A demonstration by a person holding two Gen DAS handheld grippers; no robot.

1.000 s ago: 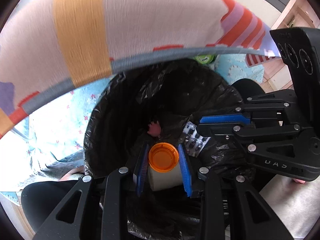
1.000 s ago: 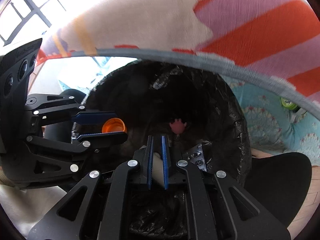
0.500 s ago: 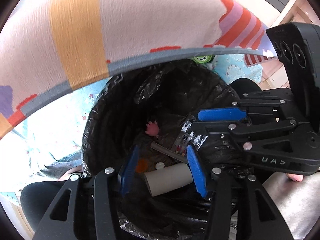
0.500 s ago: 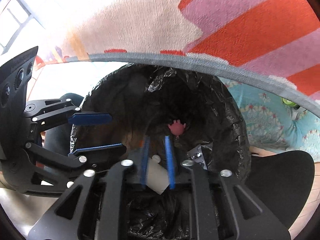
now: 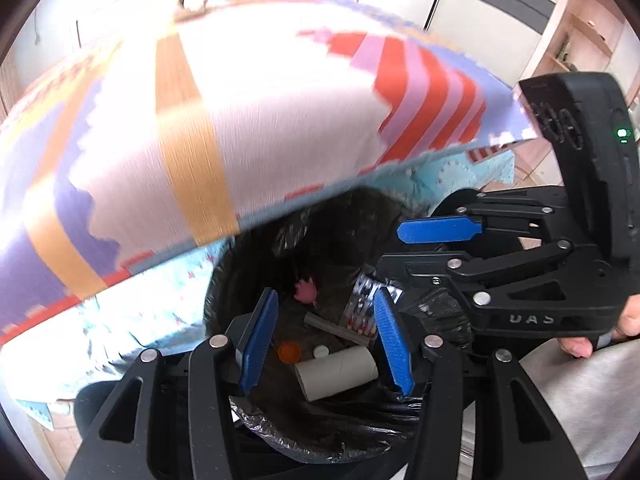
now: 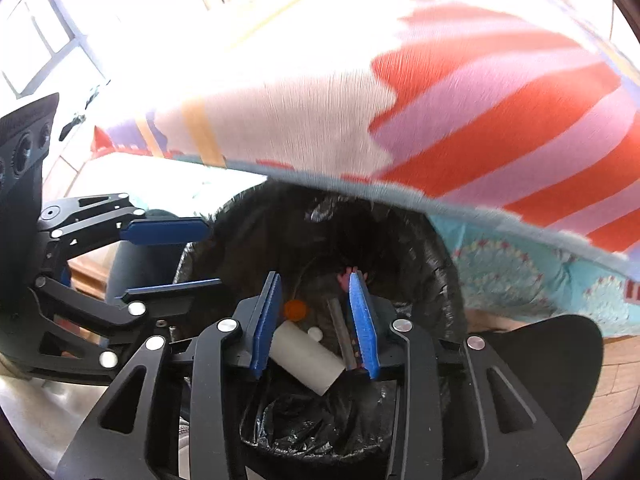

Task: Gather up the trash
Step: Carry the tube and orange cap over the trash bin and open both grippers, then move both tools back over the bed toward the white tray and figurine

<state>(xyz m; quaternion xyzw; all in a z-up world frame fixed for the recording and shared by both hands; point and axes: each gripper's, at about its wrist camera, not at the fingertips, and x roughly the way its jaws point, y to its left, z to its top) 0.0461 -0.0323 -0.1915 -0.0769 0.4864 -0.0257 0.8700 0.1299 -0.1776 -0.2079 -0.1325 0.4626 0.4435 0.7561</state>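
My left gripper (image 5: 326,340) hangs open above the black-bagged trash bin (image 5: 224,280), with nothing between its blue pads. Deep in the bin lie an orange-capped bottle (image 5: 290,352), a cardboard tube (image 5: 336,372), a small white cap (image 5: 320,351), a grey stick (image 5: 332,326), a blister pack (image 5: 360,312) and a pink scrap (image 5: 306,292). My right gripper (image 6: 316,316) is also over the bin (image 6: 440,280); its jaws are opening and hold nothing. Below it I see the tube (image 6: 306,356) and the orange cap (image 6: 295,310). Each gripper shows in the other's view, the right gripper (image 5: 420,248) and the left gripper (image 6: 188,258).
A cloth (image 5: 240,120) with orange, red and lilac stripes overhangs the bin's far side. A turquoise patterned mat (image 6: 520,280) covers the floor behind. A black seat (image 6: 540,360) stands right of the bin. A person's hand (image 5: 580,344) holds the right gripper.
Both grippers opened and rose. The left let go of the orange-capped bottle and the right let go of a white item; these now lie in the bin.
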